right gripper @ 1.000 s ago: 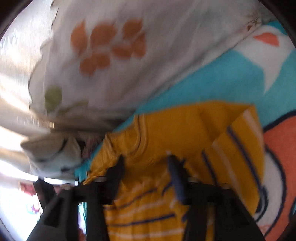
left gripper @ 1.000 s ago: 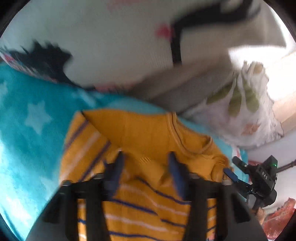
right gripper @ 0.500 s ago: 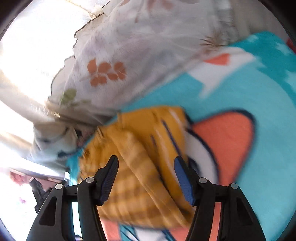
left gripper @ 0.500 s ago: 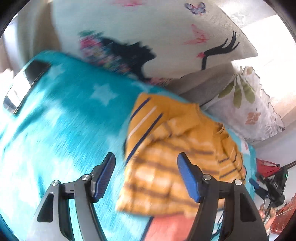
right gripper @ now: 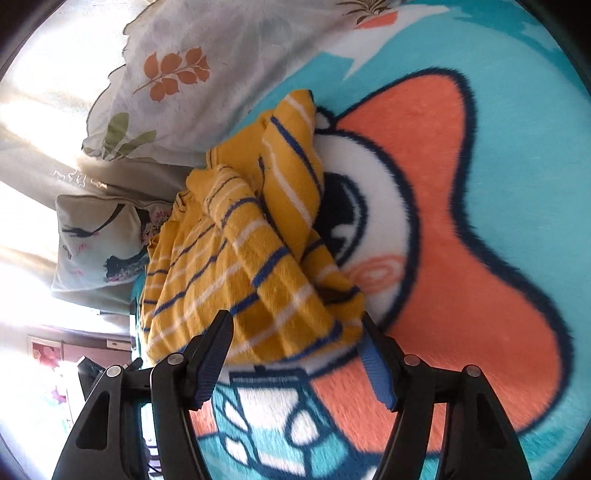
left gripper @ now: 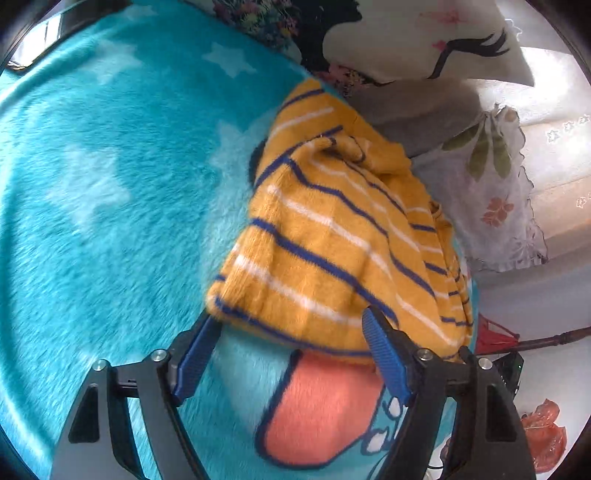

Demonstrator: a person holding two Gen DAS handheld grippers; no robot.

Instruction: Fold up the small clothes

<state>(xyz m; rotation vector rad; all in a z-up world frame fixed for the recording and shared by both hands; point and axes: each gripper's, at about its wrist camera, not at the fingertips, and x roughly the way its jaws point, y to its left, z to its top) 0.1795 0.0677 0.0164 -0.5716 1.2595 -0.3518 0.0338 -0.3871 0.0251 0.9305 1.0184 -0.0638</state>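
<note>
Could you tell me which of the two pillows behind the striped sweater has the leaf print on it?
It is the thin white pillow with green and orange leaves, lying right beside the sweater. The other pillow shows black eyelashes and pink butterflies instead.

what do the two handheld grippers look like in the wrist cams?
Both match: the left gripper and right gripper have black angular finger arms with triangular cut-outs, silver pivot bolts at the joints, and flat blue ribbed pads on the inner faces. No cables, markings, hands or sleeves show in either view.
</note>
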